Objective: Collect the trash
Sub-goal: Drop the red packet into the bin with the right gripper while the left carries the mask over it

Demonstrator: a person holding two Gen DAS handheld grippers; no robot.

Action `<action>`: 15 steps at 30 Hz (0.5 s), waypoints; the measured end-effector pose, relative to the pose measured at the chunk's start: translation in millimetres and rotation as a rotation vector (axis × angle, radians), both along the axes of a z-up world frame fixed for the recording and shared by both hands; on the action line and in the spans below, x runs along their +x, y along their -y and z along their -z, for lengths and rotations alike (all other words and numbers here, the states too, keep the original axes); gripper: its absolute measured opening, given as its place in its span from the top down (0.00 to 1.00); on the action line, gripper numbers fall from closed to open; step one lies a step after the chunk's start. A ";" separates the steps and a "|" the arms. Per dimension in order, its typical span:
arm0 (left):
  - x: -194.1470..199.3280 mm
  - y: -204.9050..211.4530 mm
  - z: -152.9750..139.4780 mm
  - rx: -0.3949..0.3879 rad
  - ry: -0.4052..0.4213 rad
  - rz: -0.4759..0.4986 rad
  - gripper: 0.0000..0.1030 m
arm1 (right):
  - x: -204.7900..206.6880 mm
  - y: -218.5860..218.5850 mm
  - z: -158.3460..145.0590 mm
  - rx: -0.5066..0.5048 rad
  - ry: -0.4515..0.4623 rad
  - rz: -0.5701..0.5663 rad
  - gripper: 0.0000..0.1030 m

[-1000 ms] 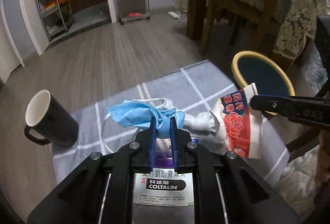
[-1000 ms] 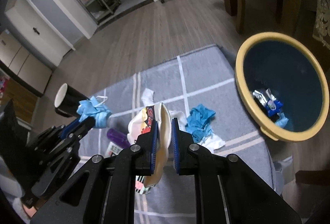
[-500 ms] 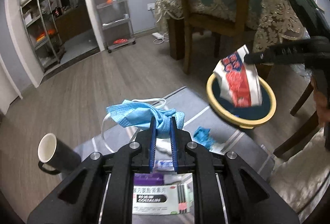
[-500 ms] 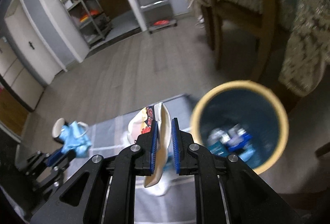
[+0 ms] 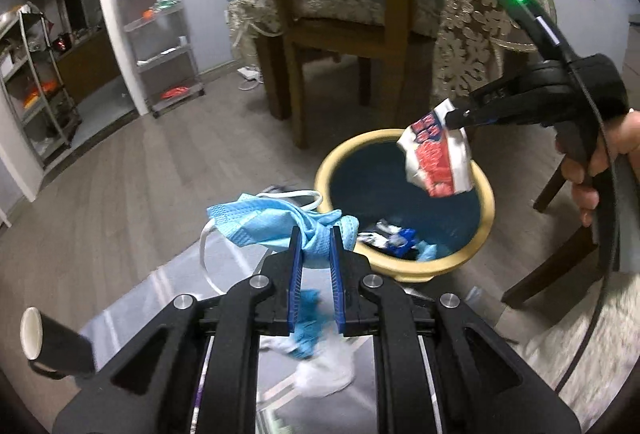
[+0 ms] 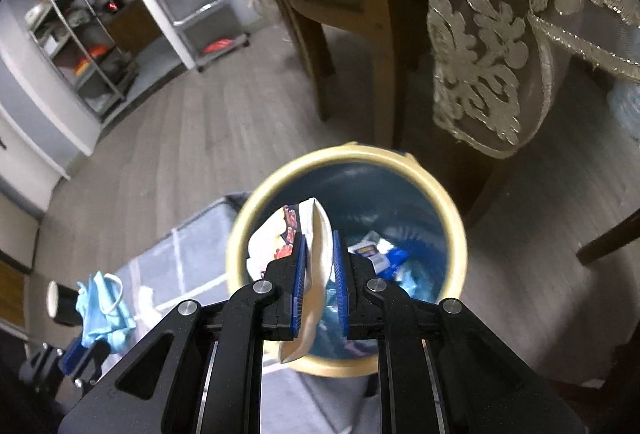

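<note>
Both grippers have swung from over the grey mat toward the bin (image 6: pixel 456 230), which now sits right below the right gripper (image 6: pixel 319 266). That gripper is clamped on a red-and-white wrapper (image 5: pixel 436 158) hanging over the bin's mouth. The left gripper (image 5: pixel 316 250) pinches a blue face mask (image 5: pixel 260 222) just short of the bin's near rim. Both items look light, soft and crumpled, so a pinch anywhere on the bunched material should hold; on release they will likely flutter rather than drop straight. Inside the bin lie a few blue, white and dark scraps. More tissue-like trash (image 5: pixel 324 374) remains on the mat beside the bin.
</note>
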State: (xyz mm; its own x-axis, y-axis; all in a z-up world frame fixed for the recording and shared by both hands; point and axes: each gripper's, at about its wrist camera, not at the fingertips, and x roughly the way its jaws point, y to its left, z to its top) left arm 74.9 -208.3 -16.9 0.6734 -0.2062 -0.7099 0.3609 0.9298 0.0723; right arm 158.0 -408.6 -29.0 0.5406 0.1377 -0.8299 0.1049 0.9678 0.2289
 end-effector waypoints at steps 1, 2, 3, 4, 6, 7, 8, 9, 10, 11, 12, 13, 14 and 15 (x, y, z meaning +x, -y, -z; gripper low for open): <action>3.2 5.3 3.3 -0.007 -0.008 0.007 0.88 | 3.5 2.9 3.3 -0.021 -0.006 0.002 0.86; 6.5 11.1 7.2 -0.010 -0.017 0.015 0.88 | 6.0 4.4 4.6 -0.029 -0.011 0.005 0.86; 9.1 16.3 10.8 -0.009 -0.024 0.024 0.89 | 8.0 6.0 7.9 -0.039 -0.022 0.006 0.86; 11.6 22.3 14.2 -0.007 -0.031 0.034 0.88 | 11.0 7.1 11.4 -0.052 -0.033 0.004 0.86; 17.4 34.9 20.8 -0.006 -0.045 0.058 0.88 | 13.8 11.9 15.9 -0.076 -0.048 0.004 0.86; 20.6 41.2 24.3 -0.013 -0.054 0.073 0.88 | 15.1 13.3 17.9 -0.086 -0.055 0.006 0.86; 23.5 45.8 26.6 -0.018 -0.062 0.082 0.88 | 16.7 15.4 20.7 -0.097 -0.064 0.012 0.86; 27.1 52.9 31.4 -0.018 -0.072 0.096 0.88 | 16.6 16.9 22.7 -0.103 -0.072 0.016 0.86; 29.8 58.4 35.6 -0.008 -0.079 0.106 0.88 | 18.7 19.5 27.8 -0.113 -0.090 0.024 0.86; 32.0 62.8 39.5 0.005 -0.083 0.113 0.88 | 19.7 20.7 31.0 -0.113 -0.102 0.030 0.86; 36.6 69.5 44.9 0.016 -0.090 0.123 0.88 | 20.1 21.5 34.0 -0.109 -0.115 0.035 0.86; 39.6 73.1 47.1 0.017 -0.095 0.125 0.88 | 19.5 21.1 35.6 -0.105 -0.120 0.036 0.85; 43.4 76.4 49.8 0.015 -0.102 0.127 0.88 | 19.5 20.1 35.3 -0.109 -0.119 0.034 0.85; 48.6 79.6 52.2 0.007 -0.112 0.129 0.88 | 19.0 18.8 34.8 -0.117 -0.116 0.033 0.85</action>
State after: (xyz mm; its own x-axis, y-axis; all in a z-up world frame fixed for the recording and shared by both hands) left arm 123.5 -288.0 -69.1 0.5580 -0.2808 -0.7809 0.4833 0.8749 0.0308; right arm 177.0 -427.4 -63.9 0.4429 0.0206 -0.8963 0.1559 0.9827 0.0996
